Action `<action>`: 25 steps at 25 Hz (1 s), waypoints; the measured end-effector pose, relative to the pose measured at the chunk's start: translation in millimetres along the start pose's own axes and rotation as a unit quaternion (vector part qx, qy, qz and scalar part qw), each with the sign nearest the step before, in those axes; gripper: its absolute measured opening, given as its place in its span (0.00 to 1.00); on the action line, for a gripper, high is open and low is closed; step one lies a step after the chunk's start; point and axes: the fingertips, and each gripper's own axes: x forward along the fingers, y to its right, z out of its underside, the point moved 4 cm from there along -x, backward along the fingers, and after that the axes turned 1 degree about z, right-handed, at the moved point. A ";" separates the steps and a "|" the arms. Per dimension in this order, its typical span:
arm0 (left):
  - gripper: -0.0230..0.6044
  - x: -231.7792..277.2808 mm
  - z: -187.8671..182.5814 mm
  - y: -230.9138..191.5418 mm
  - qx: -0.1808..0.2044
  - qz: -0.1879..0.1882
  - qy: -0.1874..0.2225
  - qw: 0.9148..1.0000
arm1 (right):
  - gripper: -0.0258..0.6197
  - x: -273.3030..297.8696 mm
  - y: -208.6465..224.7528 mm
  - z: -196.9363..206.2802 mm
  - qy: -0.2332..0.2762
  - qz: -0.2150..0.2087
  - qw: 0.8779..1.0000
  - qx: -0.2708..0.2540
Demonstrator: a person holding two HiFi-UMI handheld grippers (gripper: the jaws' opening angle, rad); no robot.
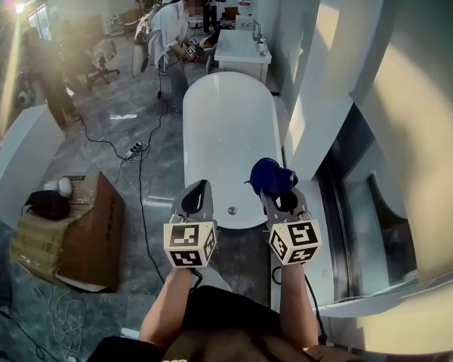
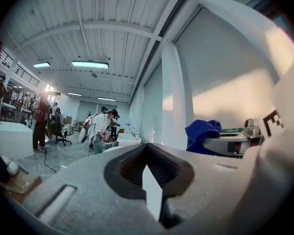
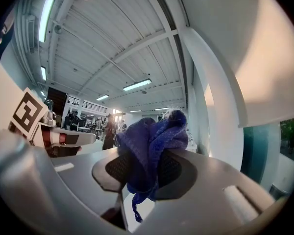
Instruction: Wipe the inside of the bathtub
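In the head view the white bathtub stands lengthwise ahead on the grey floor, its near end with the drain just beyond the two tools, which are held up over that end rather than down inside it, so wiping looks not yet begun. The right tongs carry a bunched blue cloth out front, where it could meet the tub wall first; the left tongs sit alongside, apparently only keeping clear. A cardboard box lies well off to the left and a person works at the tub's far end. The left gripper view shows its jaws brought together with nothing between them, aimed level across the room, and the cloth shows off to the right. The right gripper view shows its jaws clamped on the cloth's middle, folds bulging above and a loose thread hanging below: a grip that looks firm enough to press and drag without the cloth slipping.
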 end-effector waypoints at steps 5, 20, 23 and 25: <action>0.04 23.6 10.3 -15.8 -0.041 0.011 -0.001 0.999 | 0.22 23.4 8.3 12.3 -0.016 0.000 1.000 -0.006; 0.04 112.2 55.6 -95.7 -0.079 -0.001 -0.057 0.995 | 0.22 128.6 31.1 53.8 -0.058 0.015 0.998 0.017; 0.04 141.3 55.8 -114.0 -0.081 0.002 -0.065 0.995 | 0.22 166.6 29.1 55.2 -0.063 0.004 0.998 0.018; 0.04 162.4 54.9 -127.3 -0.087 0.006 -0.072 0.994 | 0.22 192.9 29.1 55.1 -0.068 -0.001 0.997 0.021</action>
